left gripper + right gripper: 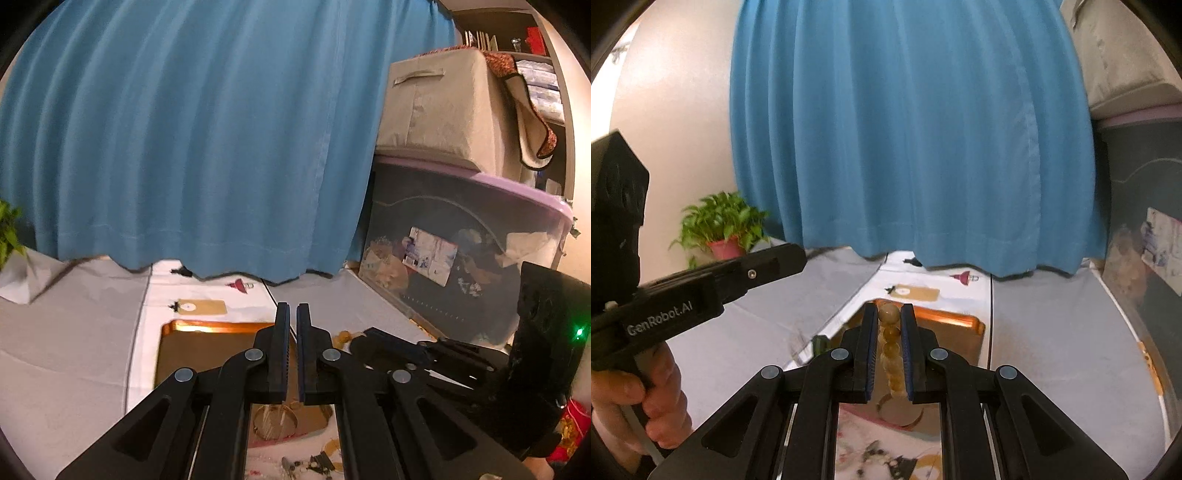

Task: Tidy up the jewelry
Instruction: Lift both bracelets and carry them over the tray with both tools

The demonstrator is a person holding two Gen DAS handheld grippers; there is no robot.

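My right gripper (889,308) is shut on a strand of amber beads (890,350), which runs along between its pads. It hovers over a copper-coloured tray (964,321) on a white cloth. A thin gold bangle (901,417) lies on the tray beneath the fingers. My left gripper (293,306) is shut with nothing between its fingers, above the same tray (199,343) and a bangle (275,421). In the left wrist view the right gripper (356,345) sits just to the right, with beads (345,336) at its tip. Loose jewellery (314,465) lies at the near edge.
A blue curtain (203,147) hangs behind the table. A brown paper tag (203,307) and a small red item (240,285) lie beyond the tray. Stacked storage boxes (461,258) stand at the right. A potted plant (724,229) is at far left. A hand (657,387) holds the left gripper.
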